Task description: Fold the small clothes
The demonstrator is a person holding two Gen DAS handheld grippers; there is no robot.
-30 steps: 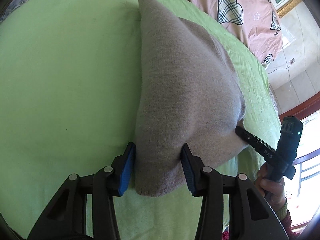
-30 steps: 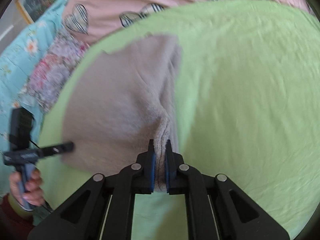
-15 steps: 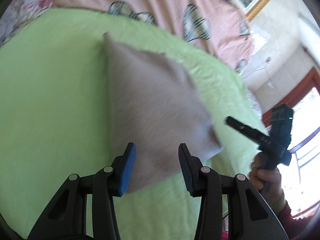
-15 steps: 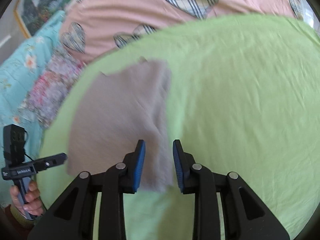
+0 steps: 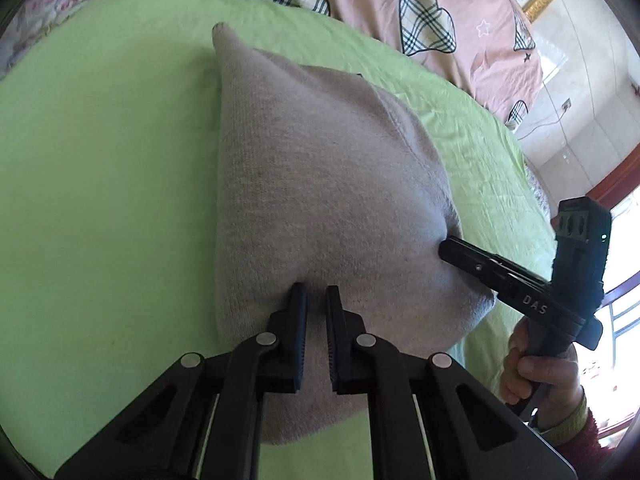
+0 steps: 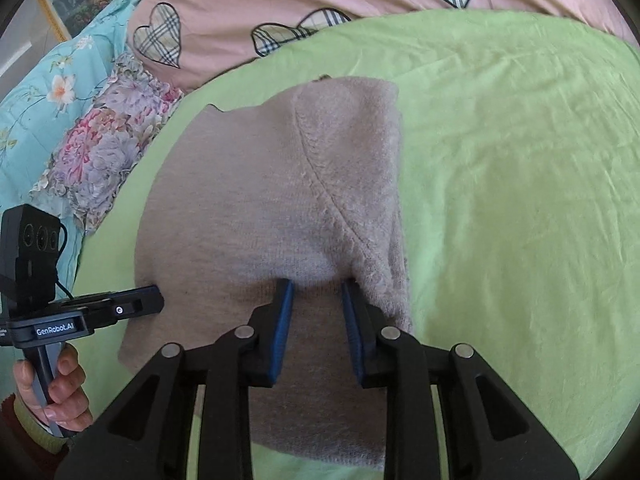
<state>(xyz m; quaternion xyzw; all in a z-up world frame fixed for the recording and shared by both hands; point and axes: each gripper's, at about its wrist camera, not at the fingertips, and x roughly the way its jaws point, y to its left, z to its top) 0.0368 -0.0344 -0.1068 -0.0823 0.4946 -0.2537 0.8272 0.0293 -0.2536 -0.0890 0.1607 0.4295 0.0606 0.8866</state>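
Left gripper first, from its own wrist view: the blue pads are pinched nearly together on the near edge of the beige knit garment, a small ridge of wool bunched between them. Half a second ago those fingers were spread wide and hanging above the cloth, so this is a fresh bite. Over at the right of this view the right gripper pokes its dark tip against the garment's far side, the person's hand wrapped round its handle. The knit lies on the green sheet, with the pink heart-print quilt beyond it.

Now the right wrist view, and it's a different story: the right gripper has its fingers apart, straddling a flat stretch of the garment just left of a diagonal seam, with nothing clamped between the pads. A second back it was clenched tight on a fold here, then it let go and lifted; now it's down on the cloth again, wider than before. The left gripper shows at the left edge, tip touching the garment's side.

My read: one fold has been laid down, and both tools are re-gripping the near edge for the next one, the left already holding, the right yet to close.
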